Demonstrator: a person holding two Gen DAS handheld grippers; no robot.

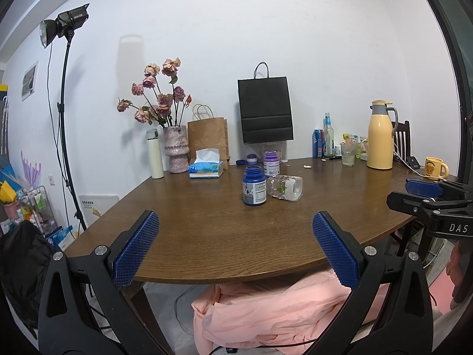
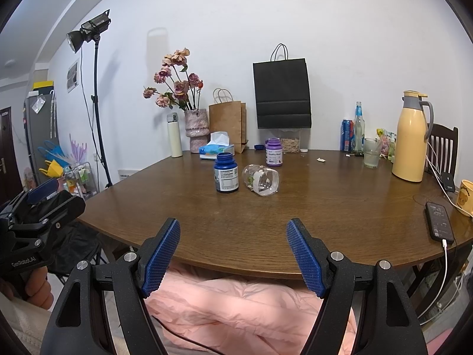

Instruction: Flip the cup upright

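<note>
The blue bottle hides the cup's far end in the left view. The mug is cut by the right view's edge. Bottle labels are too small to read. The black bag covers the jar top. The desk hides most of the pink cloth.

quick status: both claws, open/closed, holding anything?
Left claw: open, empty, short of the table edge.
Right claw: open, empty; the cup lies on its side, untouched.

Clear glossy plastic cup, polished wooden table
</note>
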